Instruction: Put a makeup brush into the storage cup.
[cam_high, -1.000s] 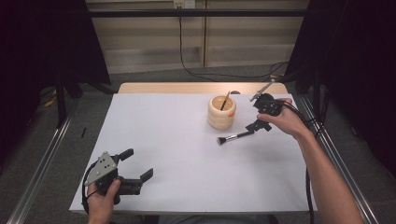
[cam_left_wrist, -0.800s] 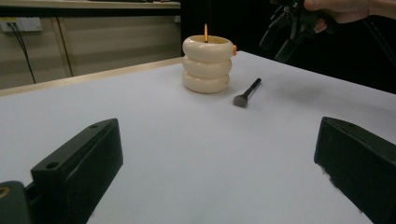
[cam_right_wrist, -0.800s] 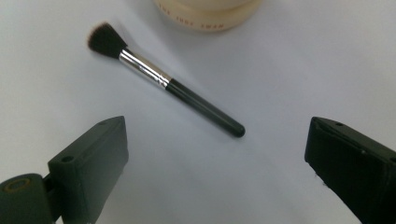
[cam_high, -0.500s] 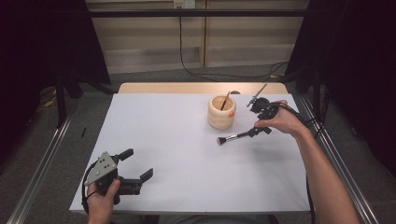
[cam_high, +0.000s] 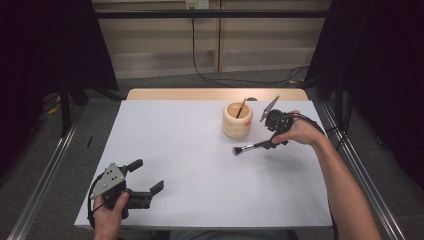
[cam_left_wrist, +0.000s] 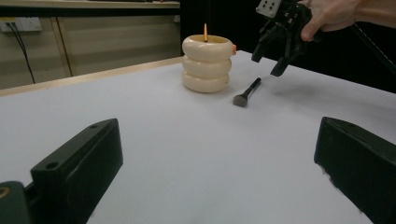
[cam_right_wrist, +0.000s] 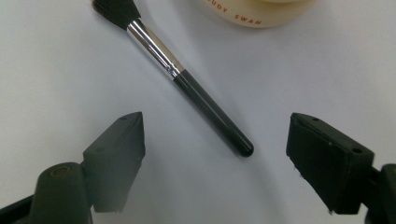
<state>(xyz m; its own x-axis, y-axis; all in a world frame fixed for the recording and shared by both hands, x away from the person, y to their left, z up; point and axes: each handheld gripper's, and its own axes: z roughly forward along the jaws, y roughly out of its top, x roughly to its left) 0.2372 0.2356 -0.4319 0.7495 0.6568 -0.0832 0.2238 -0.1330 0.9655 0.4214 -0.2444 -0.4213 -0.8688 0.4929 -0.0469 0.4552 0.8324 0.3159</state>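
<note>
A black-handled makeup brush (cam_high: 249, 147) (cam_left_wrist: 247, 92) (cam_right_wrist: 187, 84) with a silver ferrule lies flat on the white table, just in front of a cream ringed holder (cam_high: 237, 120) (cam_left_wrist: 206, 63) (cam_right_wrist: 254, 11). An orange-handled brush stands in the holder. My right gripper (cam_high: 273, 142) (cam_left_wrist: 267, 65) (cam_right_wrist: 215, 126) hangs close over the handle end, pointing down. Its jaws have just been closing and stand apart on either side of the handle without touching it. My left gripper (cam_high: 147, 175) (cam_left_wrist: 219, 140) rests open at the near left with nothing between its jaws.
The white table top (cam_high: 190, 150) reaches to a wooden strip (cam_high: 200, 94) at its far edge. Metal rails (cam_high: 45, 165) run along both sides. Cables (cam_high: 210, 77) lie on the floor behind. Bare table lies between the two grippers.
The right gripper has sunk toward the brush handle and its jaws have narrowed. The brush, the holder and the left gripper have kept their places.
</note>
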